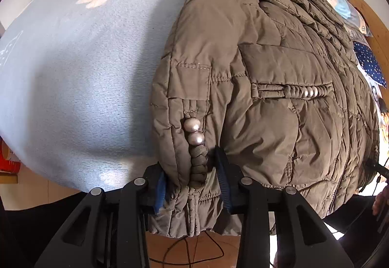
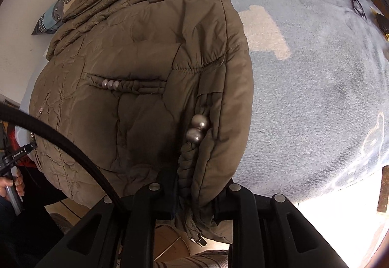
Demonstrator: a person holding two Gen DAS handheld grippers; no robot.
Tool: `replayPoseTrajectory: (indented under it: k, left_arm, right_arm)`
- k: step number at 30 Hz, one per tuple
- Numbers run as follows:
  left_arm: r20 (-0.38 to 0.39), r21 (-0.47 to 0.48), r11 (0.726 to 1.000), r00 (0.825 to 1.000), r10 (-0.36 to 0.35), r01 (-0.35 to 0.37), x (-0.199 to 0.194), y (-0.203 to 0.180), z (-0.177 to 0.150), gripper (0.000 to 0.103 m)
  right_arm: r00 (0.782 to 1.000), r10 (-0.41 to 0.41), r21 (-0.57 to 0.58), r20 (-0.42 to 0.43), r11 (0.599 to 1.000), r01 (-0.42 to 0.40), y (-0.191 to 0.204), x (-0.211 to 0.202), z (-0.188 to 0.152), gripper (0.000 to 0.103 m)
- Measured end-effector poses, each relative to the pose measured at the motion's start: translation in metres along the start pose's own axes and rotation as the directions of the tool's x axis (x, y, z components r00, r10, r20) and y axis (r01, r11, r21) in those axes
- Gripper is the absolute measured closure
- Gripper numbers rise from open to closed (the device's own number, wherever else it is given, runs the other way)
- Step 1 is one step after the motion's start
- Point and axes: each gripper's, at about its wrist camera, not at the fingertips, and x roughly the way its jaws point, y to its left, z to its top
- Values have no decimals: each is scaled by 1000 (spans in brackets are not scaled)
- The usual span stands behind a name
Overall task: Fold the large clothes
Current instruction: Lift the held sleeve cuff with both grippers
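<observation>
the olive quilted jacket (image 1: 255, 87) lies on the bed (image 1: 73, 73), on its pale blue blanket, with its hem hanging over the near edge. the sleeves look already laid in along the body, so the side folds seem done; the fold of hem toward collar looks still to come. the left tool (image 1: 192, 185) is narrowly closed on the hem corner beside a beaded cord (image 1: 194, 133), cloth pinched between its pads. the right tool (image 2: 194, 197) grips the opposite hem corner the same way, by the matching beads (image 2: 197, 129). a hand (image 2: 12, 185) holding the other handle shows at the edge of the right view.
</observation>
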Motion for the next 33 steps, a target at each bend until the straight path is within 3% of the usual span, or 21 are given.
replayPoseTrajectory:
  k: [3,5,12,14,15,17,19,26,30,33]
  left_arm:
    - [1,-9,1000,1000,23,-23,3,5,-2,57]
    - [-2,-19,1000,1000,23,-23,3,11,-5,53]
    - [-7,-16,999,999,51,-51,7,19,-6,48]
    - [-10,-13,998,998,59,-59,6,17,-5,48]
    - [-8,-9,998,998,61,-61,6,16,-5,50]
    - [0,24,999,1000,27,-27,2,7,-6,75]
    - [20,61,997,999,43,-44,-3,0,-10,83]
    - [124,78,997,992,20,-30,-33,-8,-13,87]
    - [247,96,995,969,-18,-6,-64,-14,-14,87]
    - [327,111,994,944,-48,12,-84,-16,-14,87]
  right_arm:
    - [1000,0,14,-7,1000,0,-2,1,-1,78]
    - [1000,-8,17,-17,1000,9,-5,3,-1,70]
    - [999,2,37,-35,999,-1,-11,3,0,70]
    - [1000,-13,16,-28,1000,13,-8,2,-1,78]
    - [1000,-20,8,-24,1000,20,-2,4,2,80]
    - [999,-28,-7,-17,1000,28,-3,2,2,83]
    - [999,-36,-18,-9,999,35,-1,1,1,85]
    - [998,2,-37,69,999,0,13,-16,-2,87]
    - [986,52,-58,158,997,-43,21,-47,-9,87]
    - [964,115,-101,240,991,-93,29,-68,-13,87]
